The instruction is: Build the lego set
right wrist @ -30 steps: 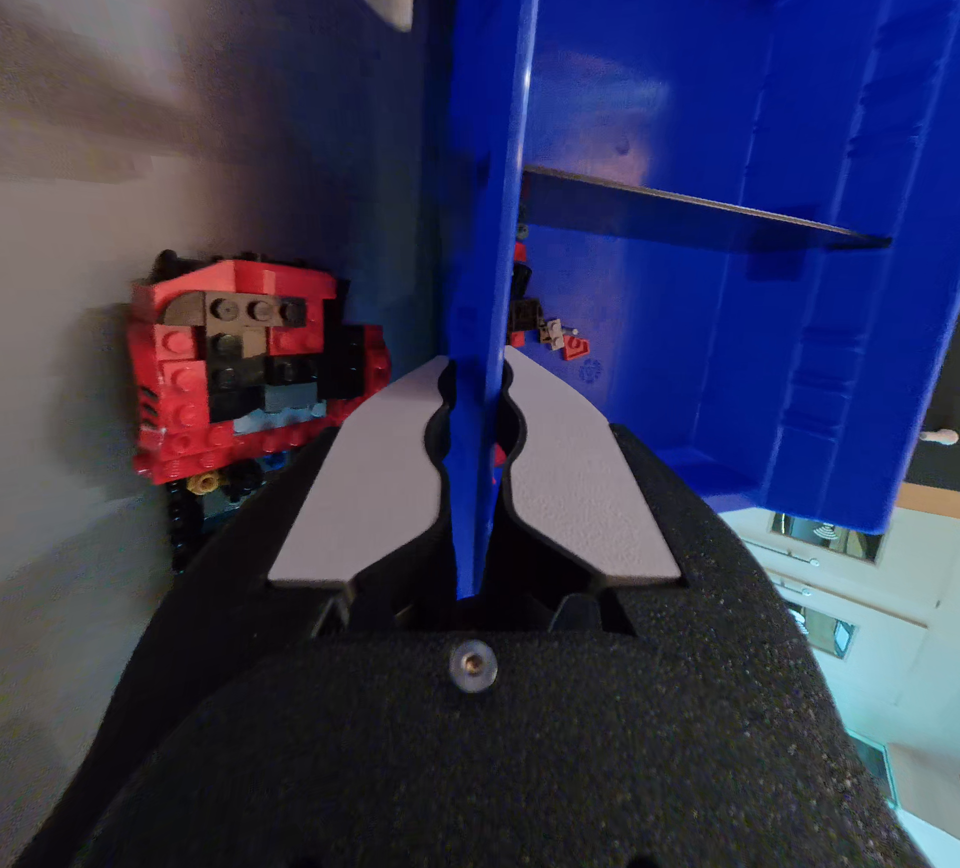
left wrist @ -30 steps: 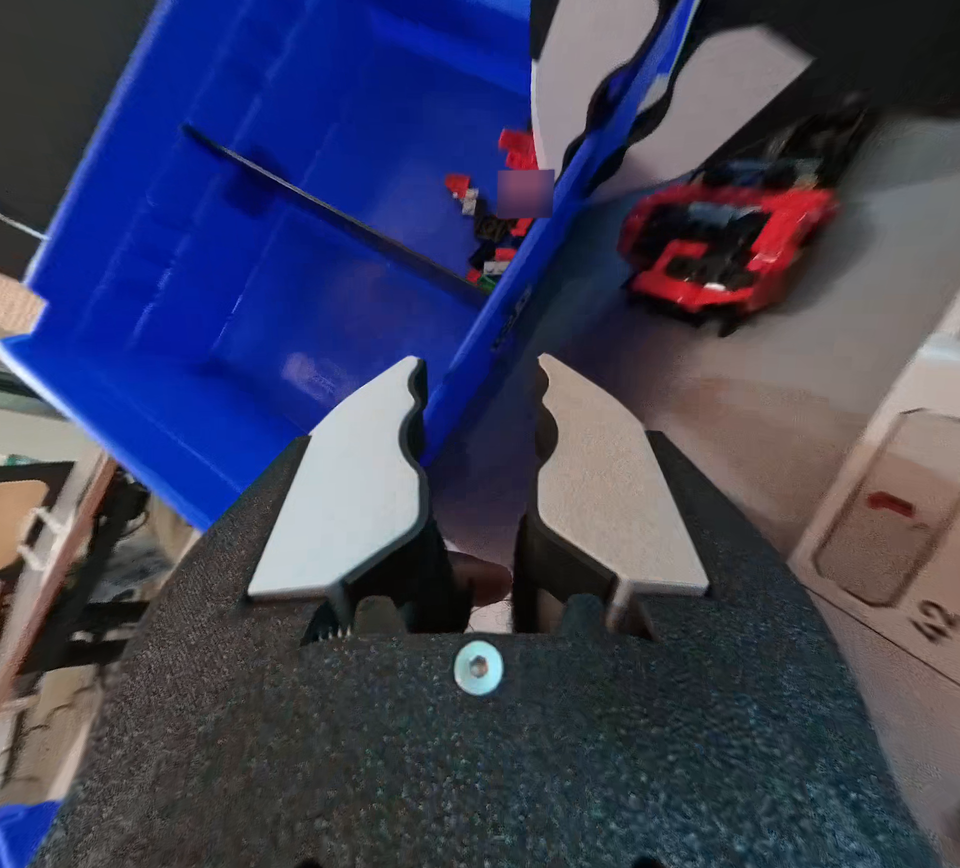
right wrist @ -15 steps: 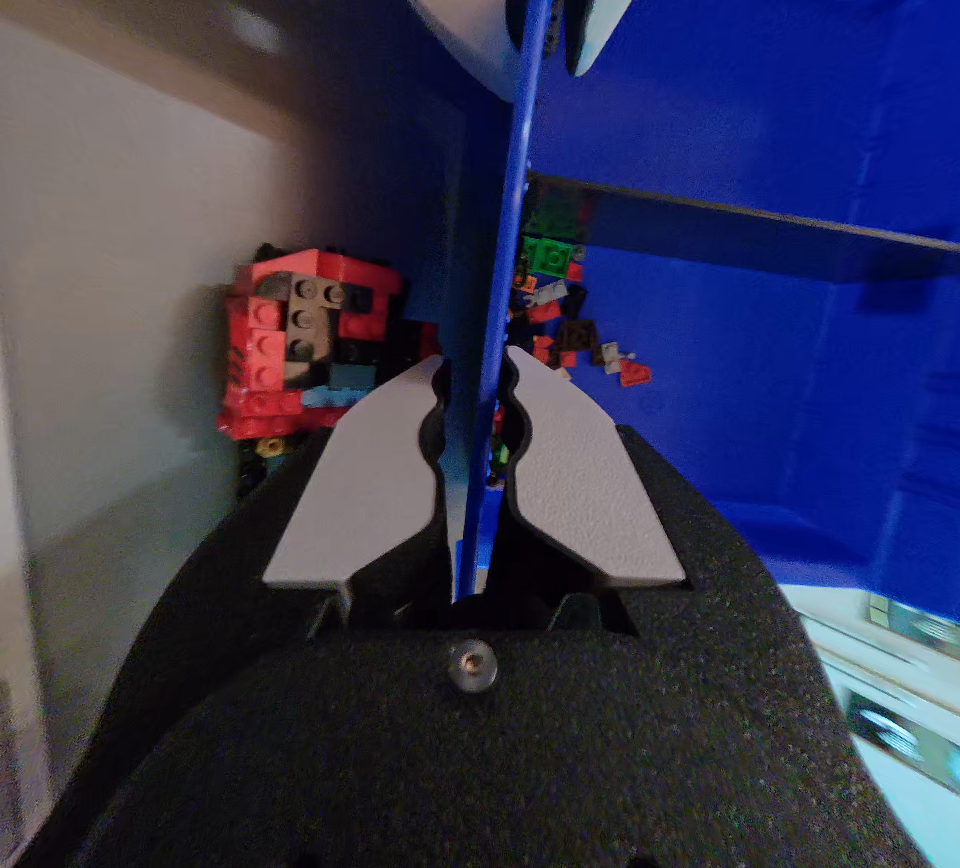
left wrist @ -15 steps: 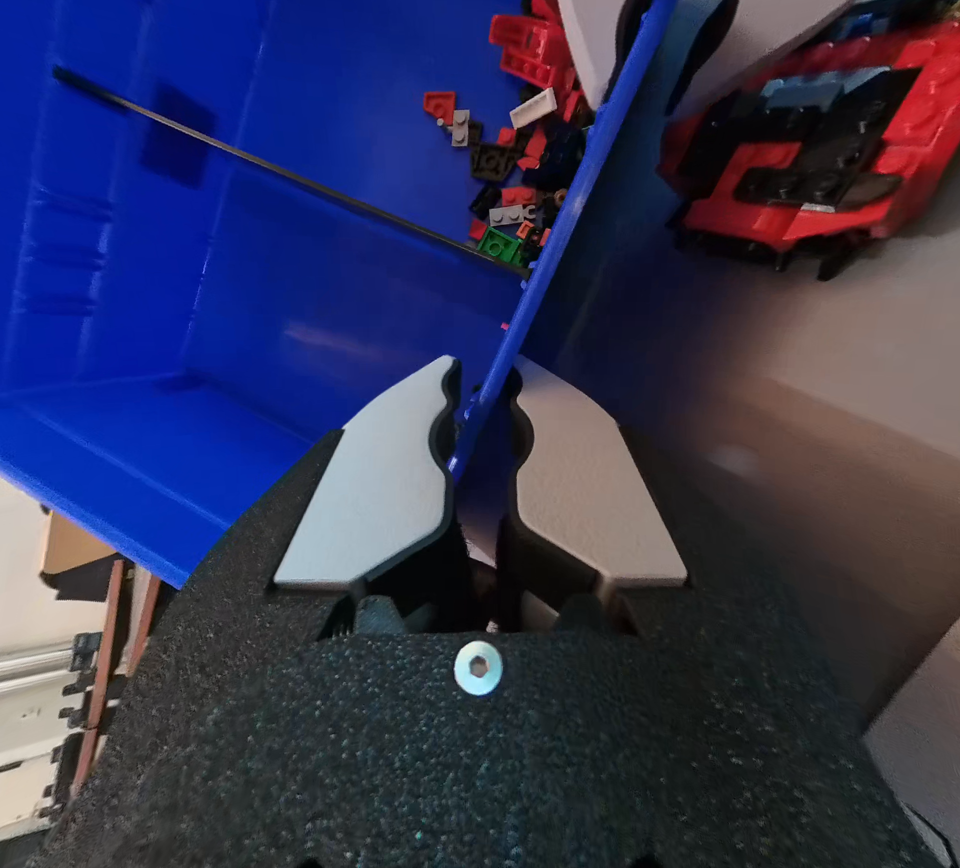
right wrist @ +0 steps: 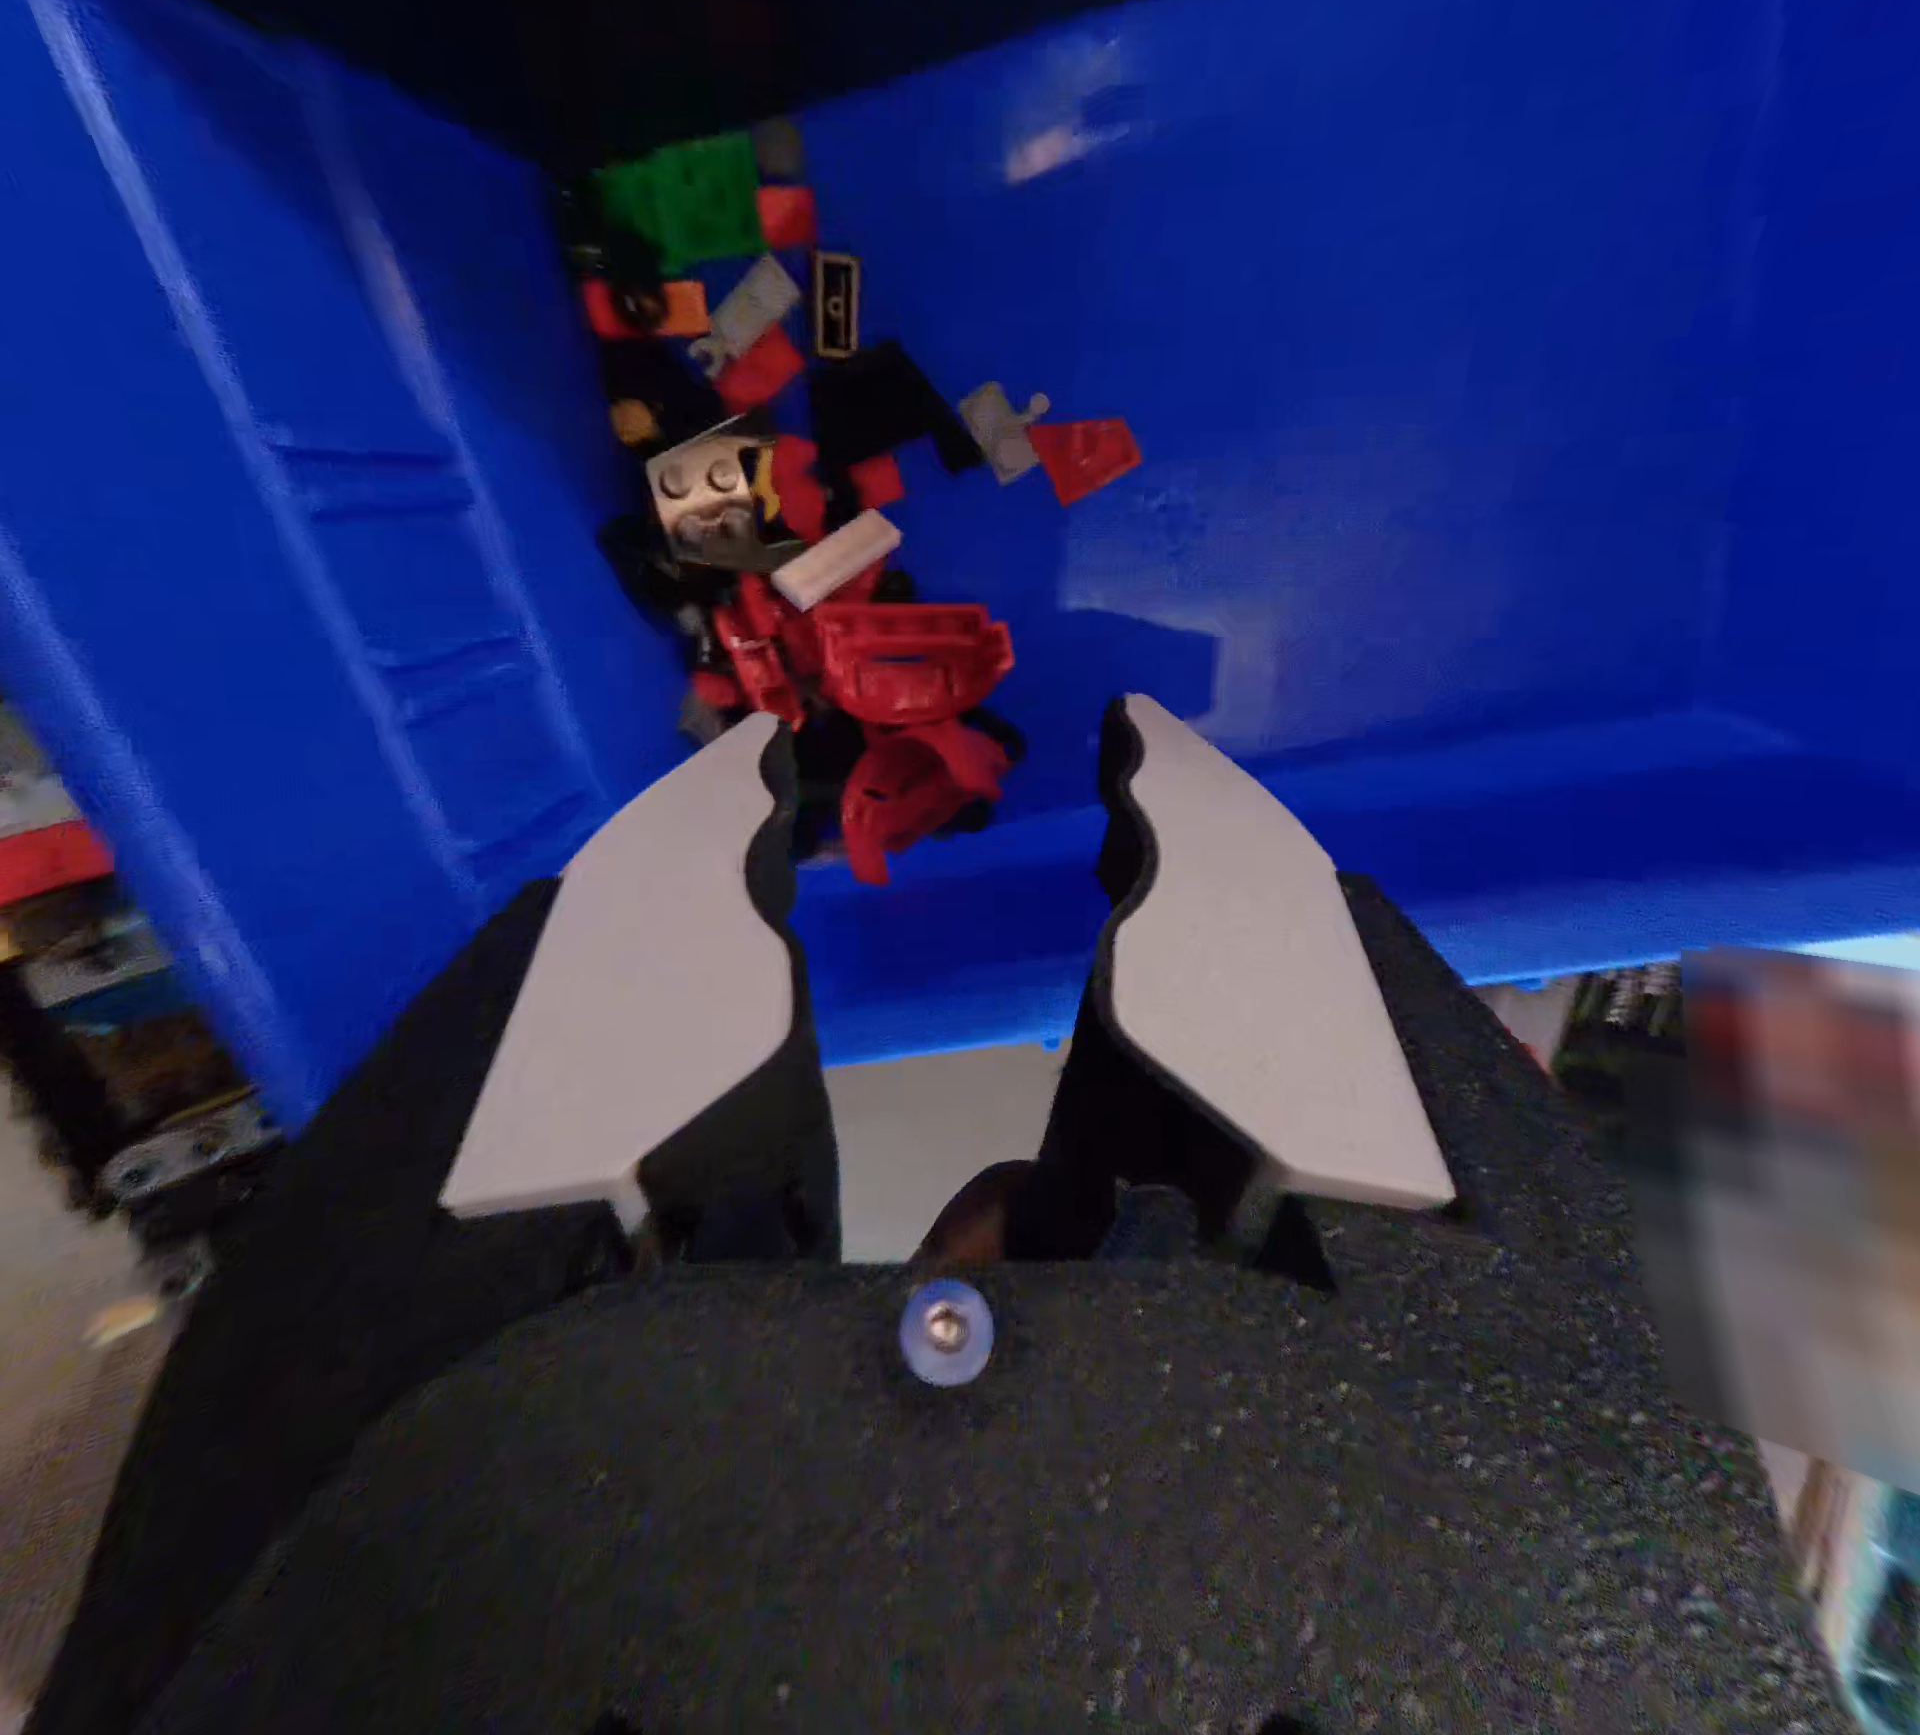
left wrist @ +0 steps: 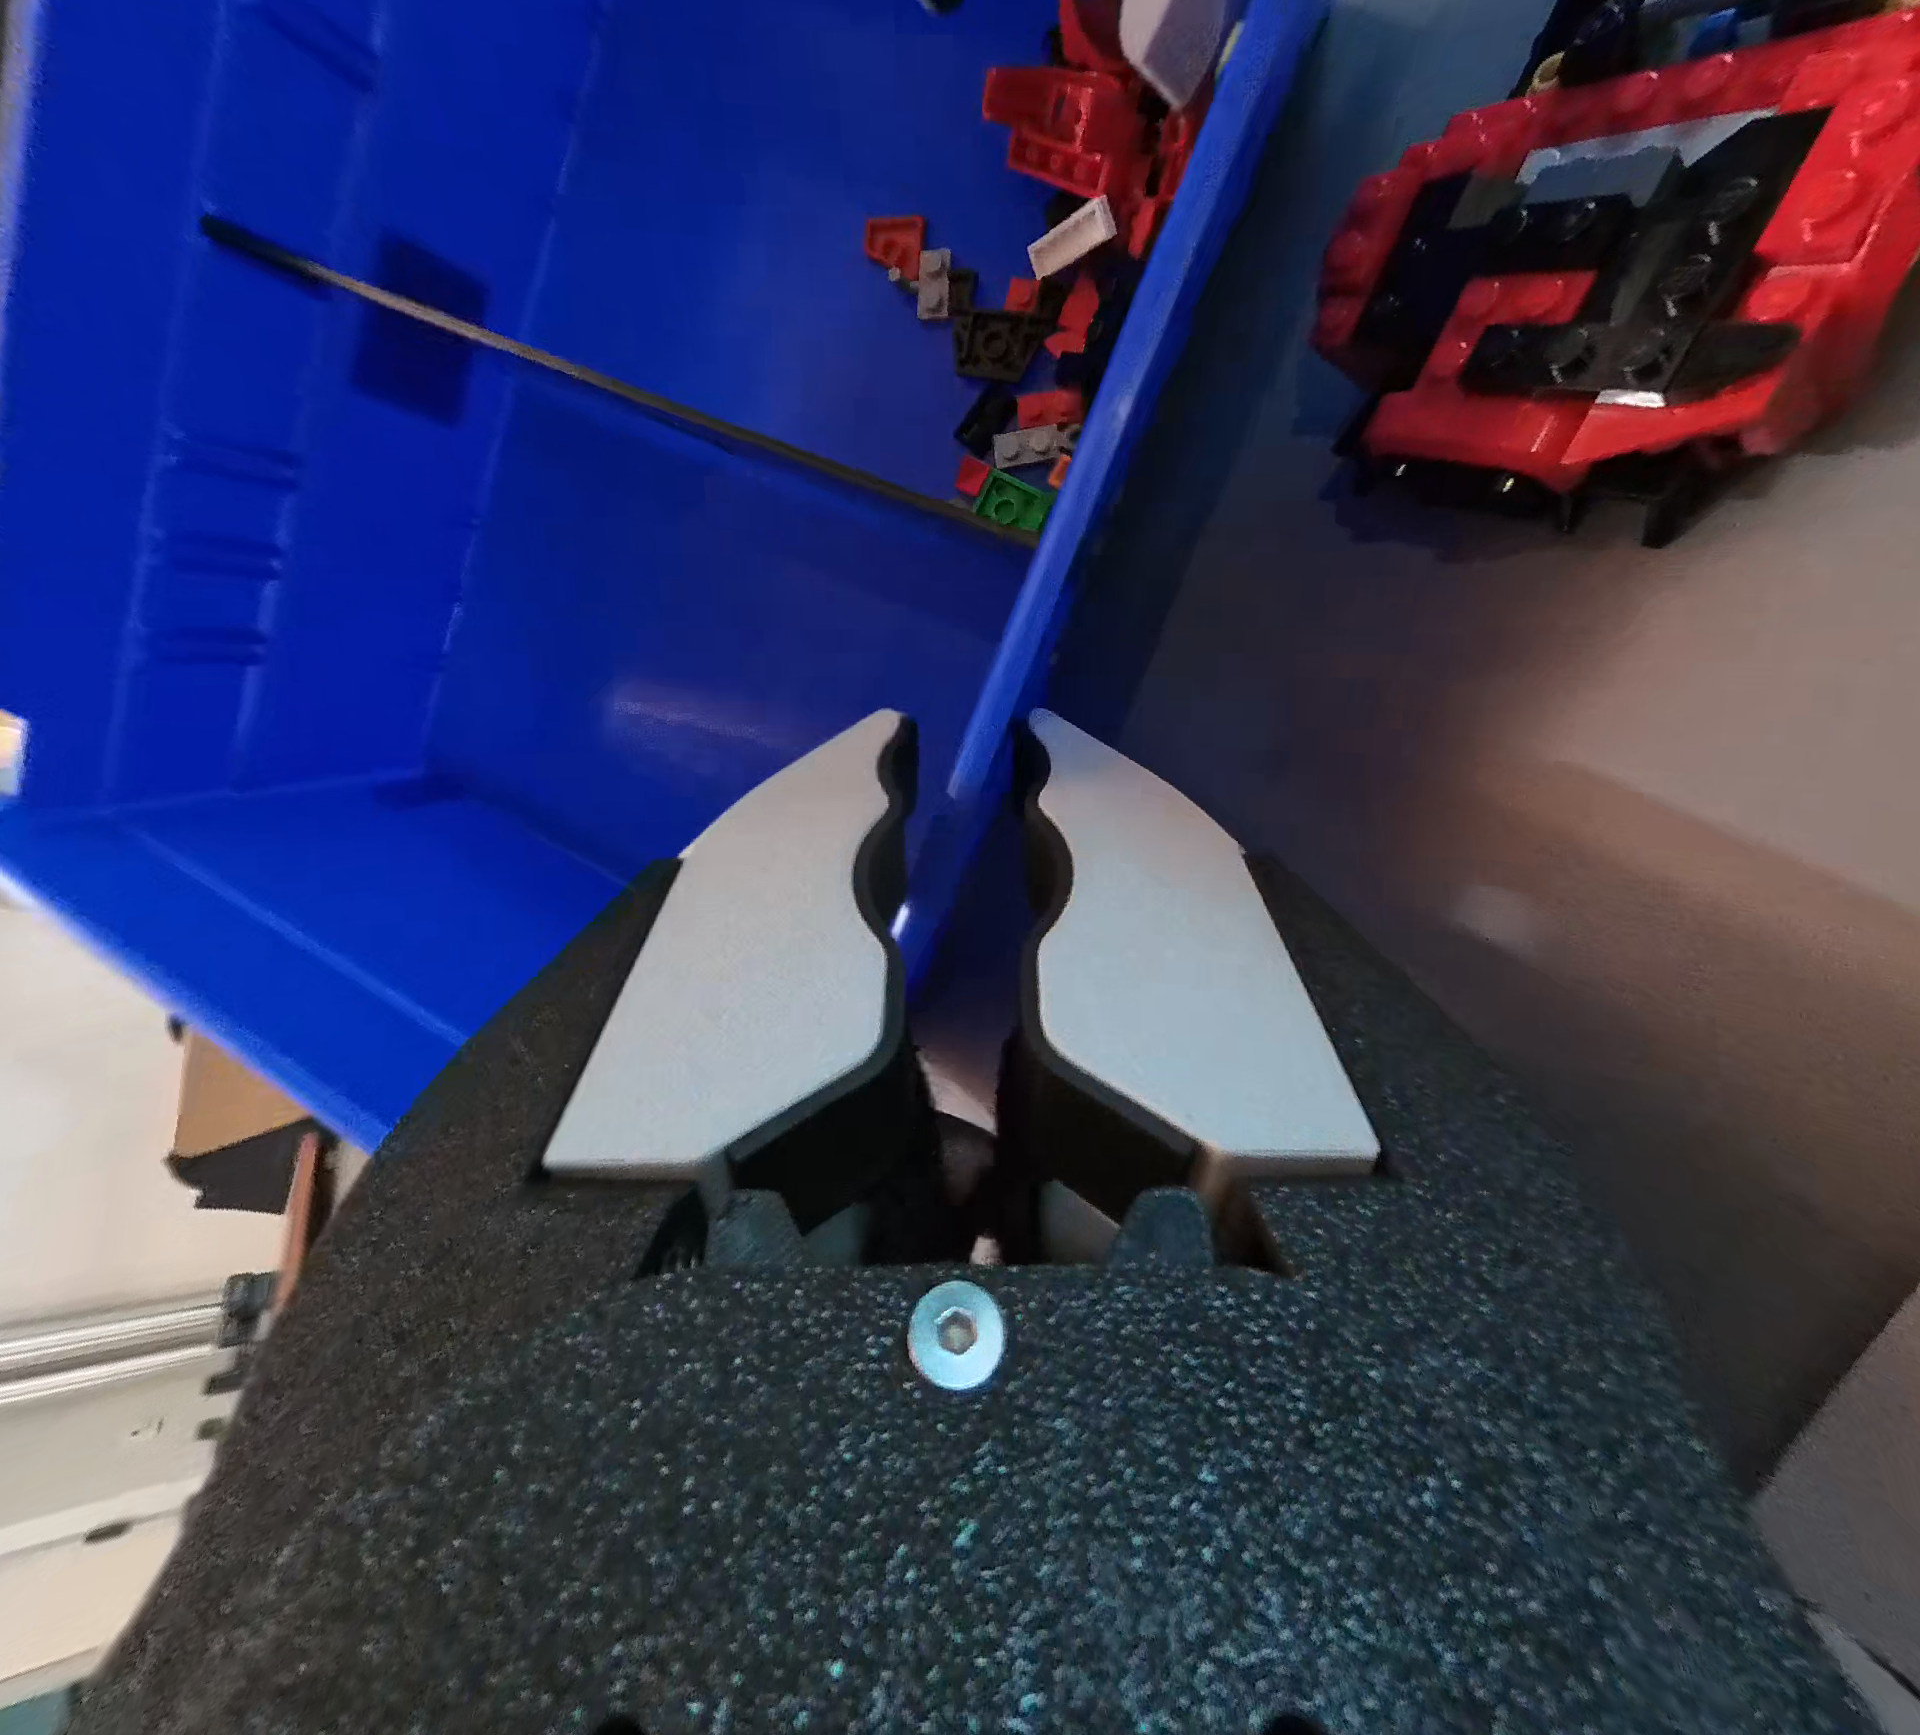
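Loose bricks (right wrist: 821, 542) against bin wall (right wrist: 343, 480)

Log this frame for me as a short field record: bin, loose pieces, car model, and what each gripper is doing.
bin: blue bin, tilted, black divider across its inside
loose pieces: red, black, grey and green bricks heaped in one corner against the side wall
car model: red and black lego car on the grey surface outside the bin
left gripper: shut on the bin's side wall
right gripper: open, holding nothing, fingers pointed into the bin at the heap
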The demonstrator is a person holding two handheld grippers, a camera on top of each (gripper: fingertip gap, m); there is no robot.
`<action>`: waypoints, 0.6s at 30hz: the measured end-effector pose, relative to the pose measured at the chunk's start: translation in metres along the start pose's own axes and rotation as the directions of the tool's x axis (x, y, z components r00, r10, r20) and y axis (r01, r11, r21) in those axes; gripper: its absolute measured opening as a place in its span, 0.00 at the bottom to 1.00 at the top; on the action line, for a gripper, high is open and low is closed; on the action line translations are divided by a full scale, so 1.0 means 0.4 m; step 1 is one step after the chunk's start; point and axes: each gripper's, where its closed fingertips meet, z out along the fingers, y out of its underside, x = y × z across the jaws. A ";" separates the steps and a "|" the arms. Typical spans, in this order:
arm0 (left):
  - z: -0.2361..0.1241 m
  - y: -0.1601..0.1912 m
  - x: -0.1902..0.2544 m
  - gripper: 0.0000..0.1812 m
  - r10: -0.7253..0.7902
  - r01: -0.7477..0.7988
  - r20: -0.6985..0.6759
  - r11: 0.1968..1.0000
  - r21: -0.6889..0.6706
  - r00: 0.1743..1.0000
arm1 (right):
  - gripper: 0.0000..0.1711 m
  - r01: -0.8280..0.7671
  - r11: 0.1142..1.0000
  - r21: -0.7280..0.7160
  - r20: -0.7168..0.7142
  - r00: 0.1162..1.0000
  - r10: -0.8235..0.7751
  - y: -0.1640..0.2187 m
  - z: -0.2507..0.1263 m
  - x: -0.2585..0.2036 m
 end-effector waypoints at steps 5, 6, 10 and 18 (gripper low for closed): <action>-0.003 -0.001 0.003 0.09 0.017 -0.017 -0.012 1.000 -0.001 1.000 | 0.25 0.104 0.994 -0.035 -0.161 0.981 -0.109 -0.024 0.011 0.045; -0.003 -0.001 0.005 0.08 0.024 -0.024 -0.014 1.000 0.000 1.000 | 0.20 0.111 0.993 -0.045 -0.222 0.968 -0.118 -0.029 0.008 0.072; -0.003 0.000 0.006 0.08 0.021 -0.021 -0.017 1.000 -0.003 1.000 | 0.12 0.078 0.997 -0.019 -0.279 0.957 -0.080 -0.043 -0.007 0.136; -0.001 -0.002 -0.002 0.09 0.024 -0.024 -0.009 1.000 0.002 1.000 | 0.00 0.123 0.988 -0.091 0.407 0.910 -0.076 -0.009 -0.002 -0.093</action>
